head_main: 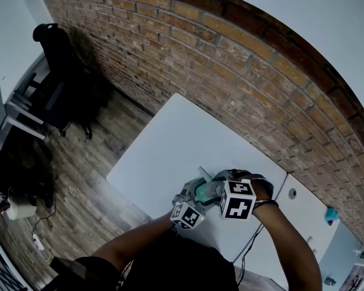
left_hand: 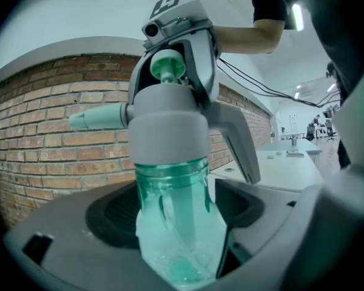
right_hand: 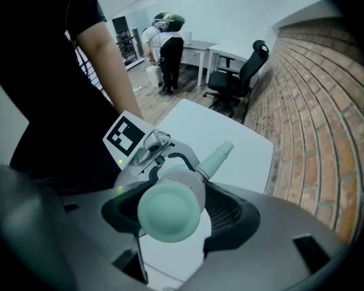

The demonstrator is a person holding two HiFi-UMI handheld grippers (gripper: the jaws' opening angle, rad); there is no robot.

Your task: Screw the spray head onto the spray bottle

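The left tongs (left_hand: 179, 247) are holding the bottle (left_hand: 173, 193) over the tabletop (head_main: 170, 144) with its long axis pointing to 12 o'clock, where the right tongs (right_hand: 173, 214) are clamping the spray head (left_hand: 170, 126) sitting on its neck.

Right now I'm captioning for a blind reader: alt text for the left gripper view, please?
A clear green spray bottle stands clamped in the left tool, its grey spray head seated on the neck with the nozzle pointing left. The right tool grips the head's top from above; a brick wall is behind.
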